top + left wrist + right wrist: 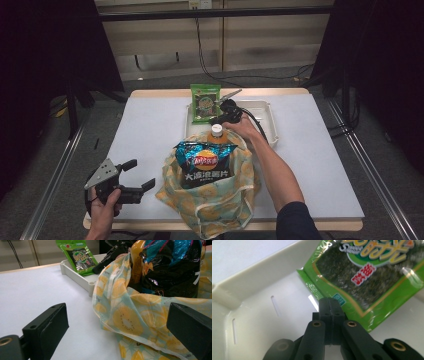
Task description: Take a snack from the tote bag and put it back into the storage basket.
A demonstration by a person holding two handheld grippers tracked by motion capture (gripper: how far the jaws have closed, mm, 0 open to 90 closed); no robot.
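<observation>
A green seaweed packet [205, 102] [367, 277] leans at the left end of a white tray [270, 120] [262, 272]. My right gripper [214, 120] [330, 302] is shut, jaws pressed flat together, its tips at the packet's lower edge; whether they touch it I cannot tell. Nearer to me a fruit-print cloth bag [215, 200] [130, 315] holds a dark chip bag [205, 162] [175, 277] and an orange bottle with a white cap [216, 131] [137, 262]. My left gripper [140, 174] [117, 325] is open just left of the cloth bag, with only table and the bag's side between its jaws.
A white sheet [150, 130] covers the table; bare stretches lie left and right of the bag. The tray [75, 277] stands at the back middle, with the seaweed packet [80, 257] on its rim. Metal rails run along both table sides, dark curtains beyond.
</observation>
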